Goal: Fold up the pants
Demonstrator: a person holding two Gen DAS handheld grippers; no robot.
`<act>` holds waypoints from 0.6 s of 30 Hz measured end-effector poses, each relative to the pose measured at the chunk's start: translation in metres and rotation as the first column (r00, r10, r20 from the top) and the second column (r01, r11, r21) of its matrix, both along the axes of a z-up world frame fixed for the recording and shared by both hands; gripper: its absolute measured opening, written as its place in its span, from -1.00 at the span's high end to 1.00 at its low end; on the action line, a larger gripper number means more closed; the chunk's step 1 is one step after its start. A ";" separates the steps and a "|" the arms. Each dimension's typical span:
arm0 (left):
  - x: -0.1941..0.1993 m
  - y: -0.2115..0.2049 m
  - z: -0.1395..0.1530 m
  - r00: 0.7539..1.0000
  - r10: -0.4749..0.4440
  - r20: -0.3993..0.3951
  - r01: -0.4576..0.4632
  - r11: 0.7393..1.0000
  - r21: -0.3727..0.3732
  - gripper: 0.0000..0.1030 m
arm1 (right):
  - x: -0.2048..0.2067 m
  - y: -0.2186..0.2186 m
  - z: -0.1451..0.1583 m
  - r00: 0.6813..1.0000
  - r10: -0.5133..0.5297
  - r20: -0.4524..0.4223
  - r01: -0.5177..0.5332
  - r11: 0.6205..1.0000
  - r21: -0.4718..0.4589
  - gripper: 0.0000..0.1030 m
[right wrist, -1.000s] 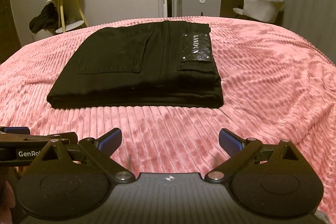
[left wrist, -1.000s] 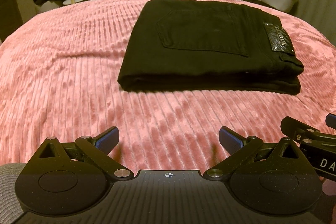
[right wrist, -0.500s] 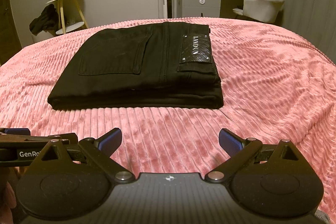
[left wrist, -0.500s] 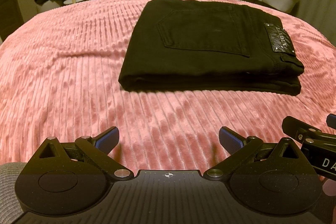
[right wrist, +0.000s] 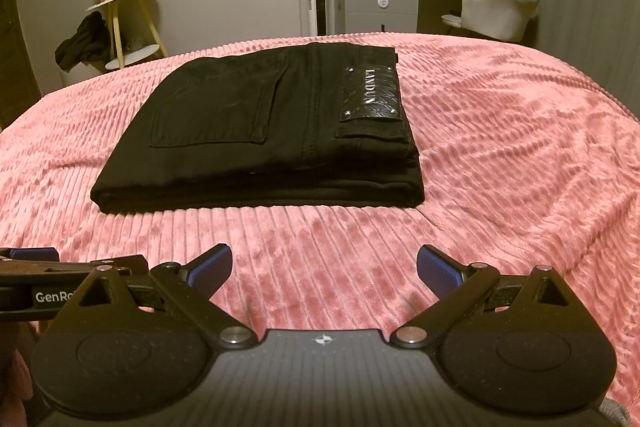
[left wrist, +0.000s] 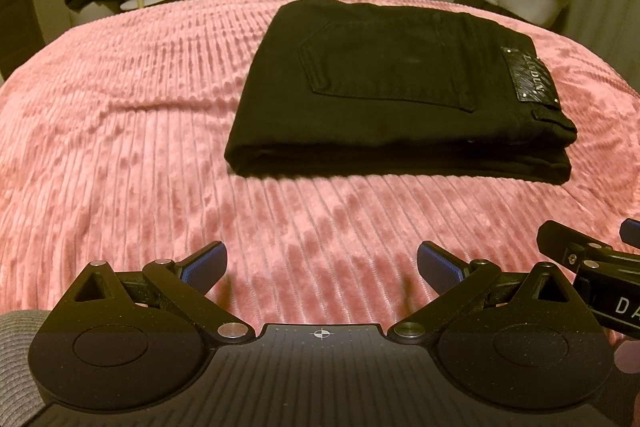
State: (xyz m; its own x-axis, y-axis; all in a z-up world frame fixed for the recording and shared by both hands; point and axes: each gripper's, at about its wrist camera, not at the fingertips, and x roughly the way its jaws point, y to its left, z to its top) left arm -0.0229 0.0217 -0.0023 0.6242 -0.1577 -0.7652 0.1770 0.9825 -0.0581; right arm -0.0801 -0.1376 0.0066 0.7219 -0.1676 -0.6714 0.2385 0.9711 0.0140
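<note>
Nearest to each camera, the two claws are seen side by side above the near part of the bed: the left claw (left wrist: 322, 269) with its blue-padded fingers spread wide and nothing between them, and the right claw (right wrist: 324, 269) likewise spread and empty. Part of the right claw is caught at the right edge of the left wrist view, so the pair is held close together. Beyond them a bare strip of the pink ribbed bedspread (left wrist: 120, 155) is crossed before the one pair of black pants (right wrist: 272, 135) is reached; neither claw is touching it. The pants lie straight ahead, in the middle of the bed, already folded into a compact stack of several layers, with one back pocket (right wrist: 220, 103) and one leather brand patch (right wrist: 370, 93) uppermost. The long axis of the bundle runs left to right across the view, the folded edge being turned toward the claws. From the left claw the bundle is set somewhat to the right; from the right claw, slightly to the left, so neither is clearly nearer. The folding is judged to be complete. Farther off, one side table with one dark garment (right wrist: 82, 43) hung on it, one dresser and one pale chair (right wrist: 498, 11) are seen.
</note>
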 end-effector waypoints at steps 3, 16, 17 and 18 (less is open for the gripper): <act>0.000 0.000 0.000 1.000 0.000 0.002 0.000 1.000 -0.002 -1.00 | 0.000 0.000 0.000 1.000 -0.001 0.001 0.001 1.000 0.001 -0.92; 0.000 0.000 0.001 1.000 0.000 0.002 0.000 1.000 -0.008 -1.00 | 0.000 -0.001 0.001 1.000 -0.003 0.003 0.003 1.000 0.001 -0.92; 0.000 0.000 0.001 1.000 0.000 0.001 0.000 1.000 -0.008 -1.00 | 0.000 0.000 0.001 1.000 -0.003 0.003 0.003 1.000 0.001 -0.92; 0.000 0.000 0.001 1.000 0.000 0.000 0.000 1.000 -0.010 -1.00 | 0.000 -0.001 0.001 1.000 -0.004 0.003 0.004 1.000 0.001 -0.92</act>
